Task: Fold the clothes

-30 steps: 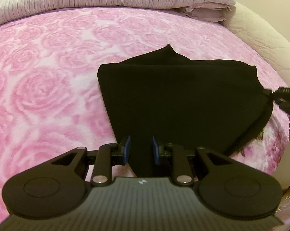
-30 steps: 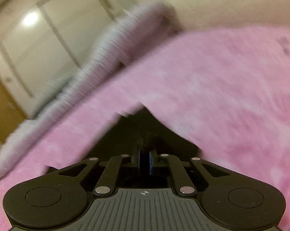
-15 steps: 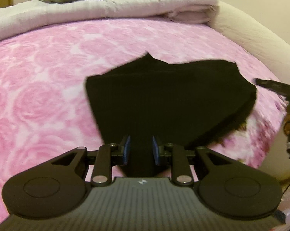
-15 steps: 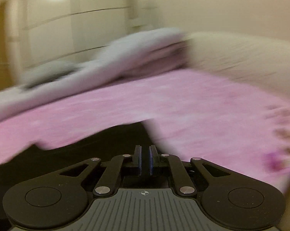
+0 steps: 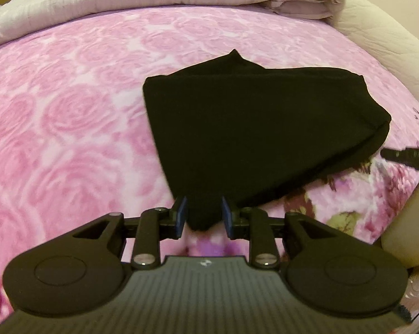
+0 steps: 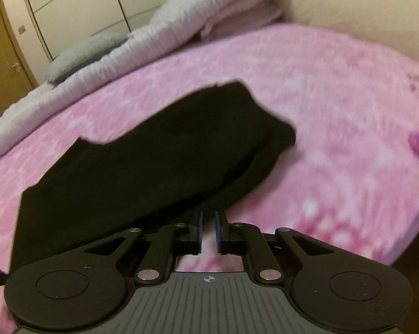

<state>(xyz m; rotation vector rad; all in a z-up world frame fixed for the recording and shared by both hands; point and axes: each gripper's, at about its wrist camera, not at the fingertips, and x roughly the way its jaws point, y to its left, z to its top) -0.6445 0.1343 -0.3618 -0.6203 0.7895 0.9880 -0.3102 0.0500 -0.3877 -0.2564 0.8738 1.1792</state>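
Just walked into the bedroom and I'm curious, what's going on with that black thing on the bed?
A person with a handheld gripper in each hand is folding a black fabric garment on the pink rose-patterned bedspread. The garment lies folded over, in layers. The left gripper is open, with the garment's near corner between its fingers. The right gripper is open at the garment's edge, with nothing between its fingers.
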